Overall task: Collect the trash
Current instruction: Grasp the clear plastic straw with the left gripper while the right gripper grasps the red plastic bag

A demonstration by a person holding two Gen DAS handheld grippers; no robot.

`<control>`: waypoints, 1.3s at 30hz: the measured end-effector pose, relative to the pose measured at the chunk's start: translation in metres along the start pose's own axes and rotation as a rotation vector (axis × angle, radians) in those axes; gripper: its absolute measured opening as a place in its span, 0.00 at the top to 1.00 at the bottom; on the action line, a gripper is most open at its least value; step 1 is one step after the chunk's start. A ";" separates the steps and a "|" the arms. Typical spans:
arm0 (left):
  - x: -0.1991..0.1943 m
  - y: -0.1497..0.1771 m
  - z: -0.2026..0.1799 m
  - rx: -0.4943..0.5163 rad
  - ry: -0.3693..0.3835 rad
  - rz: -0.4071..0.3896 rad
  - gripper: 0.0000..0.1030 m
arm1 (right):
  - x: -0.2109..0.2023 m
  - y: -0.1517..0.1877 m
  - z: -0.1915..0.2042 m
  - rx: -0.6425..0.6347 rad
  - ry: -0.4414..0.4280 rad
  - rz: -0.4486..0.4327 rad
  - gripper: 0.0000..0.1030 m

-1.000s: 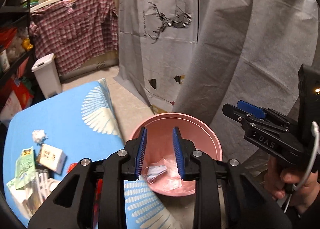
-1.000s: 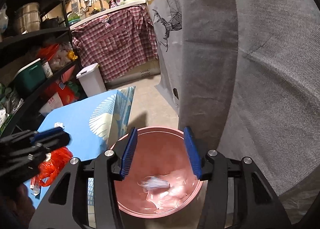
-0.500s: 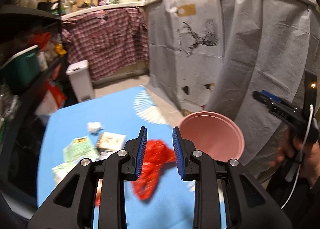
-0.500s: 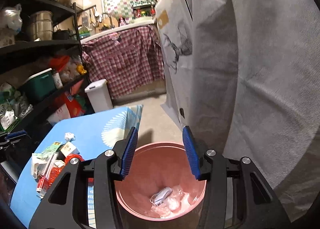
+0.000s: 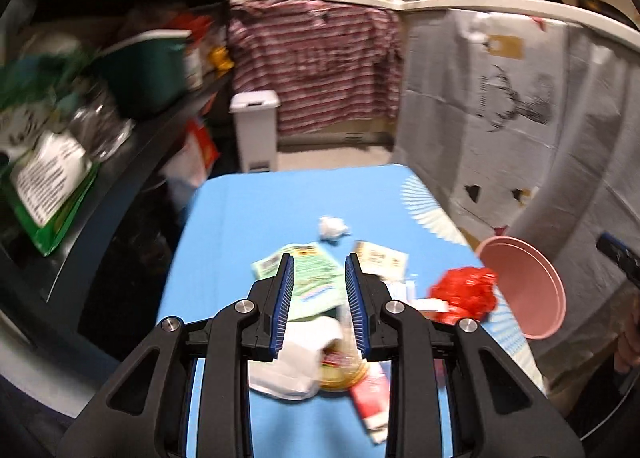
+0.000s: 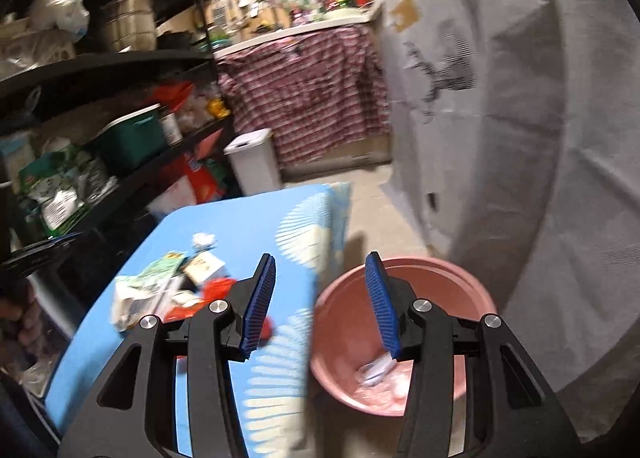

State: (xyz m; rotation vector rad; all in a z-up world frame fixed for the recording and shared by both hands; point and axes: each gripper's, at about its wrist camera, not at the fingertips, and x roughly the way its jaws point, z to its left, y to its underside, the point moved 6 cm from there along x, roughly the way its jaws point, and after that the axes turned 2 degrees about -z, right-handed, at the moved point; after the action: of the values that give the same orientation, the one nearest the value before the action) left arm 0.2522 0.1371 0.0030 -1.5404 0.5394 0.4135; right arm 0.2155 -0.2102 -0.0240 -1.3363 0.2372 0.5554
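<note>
A pile of trash lies on the blue table: a crumpled white paper ball, a green packet, a beige box, a red plastic bag and a white wrapper. My left gripper hovers open over the pile, nothing between its fingers. The pink basin stands off the table's right edge. My right gripper is open and empty above the gap between table and basin. Clear plastic scraps lie in the basin. The red bag is partly hidden behind the right gripper's left finger.
A black shelf rack packed with goods runs along the table's left side. A white pedal bin stands beyond the table's far end. A grey hanging sheet closes off the right side, close behind the basin.
My left gripper swung left, away from above the basin to over the trash pile on the table. The right gripper drifted left, so the basin now sits under its right finger.
</note>
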 end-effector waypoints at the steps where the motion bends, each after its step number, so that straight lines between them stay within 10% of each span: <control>1: 0.004 0.001 0.007 -0.015 -0.008 0.007 0.74 | 0.005 0.003 0.009 -0.006 -0.016 0.012 0.54; 16: 0.068 0.026 0.051 -0.177 0.016 0.141 0.74 | 0.075 0.029 0.068 -0.056 -0.116 0.139 0.53; 29: 0.092 0.046 -0.013 -0.062 0.185 0.227 0.74 | 0.130 0.053 0.081 -0.043 -0.142 0.270 0.44; 39: 0.106 0.072 -0.031 0.038 0.170 0.323 0.75 | 0.135 0.062 0.084 -0.088 -0.123 0.310 0.52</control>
State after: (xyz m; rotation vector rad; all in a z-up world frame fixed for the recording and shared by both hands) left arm 0.2958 0.0976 -0.1146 -1.4623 0.9305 0.5175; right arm 0.2862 -0.0883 -0.1205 -1.3538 0.3244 0.9144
